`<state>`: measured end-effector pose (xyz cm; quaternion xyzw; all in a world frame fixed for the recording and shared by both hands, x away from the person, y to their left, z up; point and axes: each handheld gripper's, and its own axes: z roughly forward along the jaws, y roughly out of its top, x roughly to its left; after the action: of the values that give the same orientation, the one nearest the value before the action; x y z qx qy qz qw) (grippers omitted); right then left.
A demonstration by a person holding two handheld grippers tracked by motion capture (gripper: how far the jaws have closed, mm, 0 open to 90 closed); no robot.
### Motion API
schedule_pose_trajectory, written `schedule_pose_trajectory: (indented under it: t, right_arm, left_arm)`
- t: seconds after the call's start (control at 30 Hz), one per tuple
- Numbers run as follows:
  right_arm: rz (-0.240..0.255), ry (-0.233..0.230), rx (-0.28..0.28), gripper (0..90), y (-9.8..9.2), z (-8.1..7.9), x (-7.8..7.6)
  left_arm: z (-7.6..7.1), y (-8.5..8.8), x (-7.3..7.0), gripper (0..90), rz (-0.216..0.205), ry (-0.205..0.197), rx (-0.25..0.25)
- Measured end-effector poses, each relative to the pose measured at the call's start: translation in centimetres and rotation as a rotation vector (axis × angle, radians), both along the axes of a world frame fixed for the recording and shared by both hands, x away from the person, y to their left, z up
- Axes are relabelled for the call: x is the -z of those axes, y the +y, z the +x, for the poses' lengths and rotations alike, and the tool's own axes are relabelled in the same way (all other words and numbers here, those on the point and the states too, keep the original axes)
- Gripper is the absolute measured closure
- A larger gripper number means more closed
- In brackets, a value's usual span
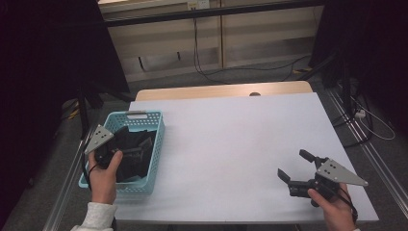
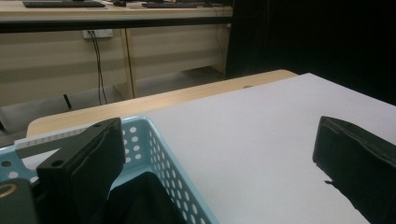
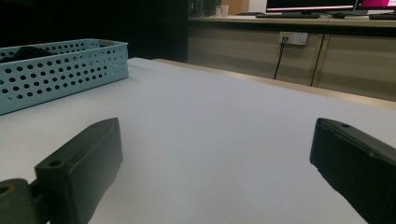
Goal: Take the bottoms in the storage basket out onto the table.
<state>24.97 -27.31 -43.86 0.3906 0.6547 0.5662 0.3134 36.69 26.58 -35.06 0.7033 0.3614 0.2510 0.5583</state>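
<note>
A light blue perforated basket [image 1: 157,149] sits at the table's left side with dark black items [image 1: 131,161] lying in it. My left gripper [image 1: 126,142], held in a hand, hovers over the basket's near left part. In the left gripper view its jaws stand wide apart, so the left gripper [image 2: 219,127] is open with nothing between the jaws, above the basket's rim [image 2: 154,140] and the black contents [image 2: 140,200]. My right gripper [image 1: 294,165] rests low at the front right of the white sheet, open and empty, and the right gripper [image 3: 215,128] faces across the sheet.
A white sheet [image 1: 231,144] covers most of the tabletop, with a wooden strip [image 1: 221,90] along the far edge. In the right gripper view the basket [image 3: 56,70] stands far off to the left. Cables and dark stands lie on the floor around the table.
</note>
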Motion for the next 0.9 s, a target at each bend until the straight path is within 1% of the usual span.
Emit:
schedule_pose_trajectory:
  t: [0.07,0.23,0.37,0.4,0.53,0.6,0.67,0.7,0.87,0.9]
  right_arm:
    - [0.001,0.001,-0.002,1.6,0.0,0.0,0.0]
    - [-0.004,0.003,0.000,1.6,0.0,0.0,0.0]
    - [-0.008,0.005,-0.005,1.6,0.0,0.1,0.1]
    - [-0.007,0.005,-0.006,1.6,0.1,0.1,0.1]
    - [-0.007,0.002,-0.007,1.7,0.1,0.1,0.0]
    - [-0.008,0.001,-0.008,1.7,0.1,0.1,0.1]
    - [-0.009,-0.001,-0.008,1.7,0.1,0.1,0.1]
    - [-0.009,-0.001,-0.009,1.8,0.1,0.1,0.1]
    - [-0.003,0.002,-0.012,1.8,0.1,0.1,0.0]
    - [-0.004,0.003,-0.012,1.7,0.1,0.1,0.0]
  left_arm:
    - [0.4,0.2,-0.1,2.3,0.008,0.004,-0.004]
    - [1.1,0.6,-0.1,2.2,0.006,0.015,-0.022]
    - [1.7,0.9,0.1,2.4,0.017,0.022,-0.037]
    - [1.9,1.0,0.2,2.3,0.014,0.027,-0.039]
    - [2.6,1.0,0.6,2.6,0.032,0.046,-0.048]
    - [3.0,1.1,0.8,2.4,0.027,0.057,-0.052]
    - [3.3,1.1,0.9,2.5,0.031,0.063,-0.062]
    - [3.4,1.1,0.9,2.5,0.039,0.066,-0.059]
    - [4.3,1.3,1.1,2.7,0.054,0.090,-0.076]
    - [4.5,1.4,1.2,2.8,0.060,0.095,-0.071]
